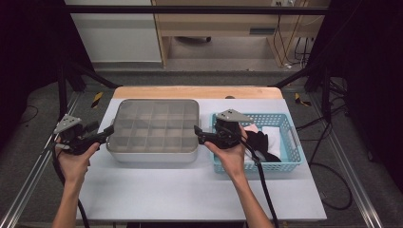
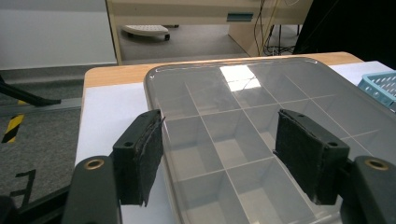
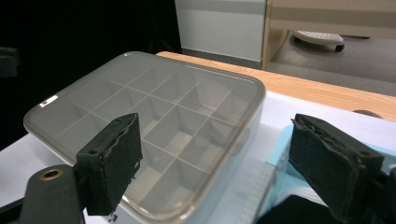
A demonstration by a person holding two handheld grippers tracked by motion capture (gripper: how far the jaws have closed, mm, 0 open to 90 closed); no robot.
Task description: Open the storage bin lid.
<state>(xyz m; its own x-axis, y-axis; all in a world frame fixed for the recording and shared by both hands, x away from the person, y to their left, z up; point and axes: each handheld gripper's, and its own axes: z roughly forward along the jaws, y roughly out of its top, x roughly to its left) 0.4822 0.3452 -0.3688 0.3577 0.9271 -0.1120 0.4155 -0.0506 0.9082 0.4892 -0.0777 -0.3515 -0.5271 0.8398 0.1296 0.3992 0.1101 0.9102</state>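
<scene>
Clear-lidded grey divided box (image 1: pixel 153 128) sits closed between both grippers' released fingers (image 2: pixel 140 158).

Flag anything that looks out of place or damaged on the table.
Nothing stands out. The divided box sits square with its clear lid on, cells empty, and the blue basket beside it holds its cloths tidily.

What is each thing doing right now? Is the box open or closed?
Divided box: lid on, closed, compartments look empty.
Left tool: open, at the box's left edge.
Right tool: open, at the box's right edge.
Blue basket: holds black, white and pink cloth.
</scene>
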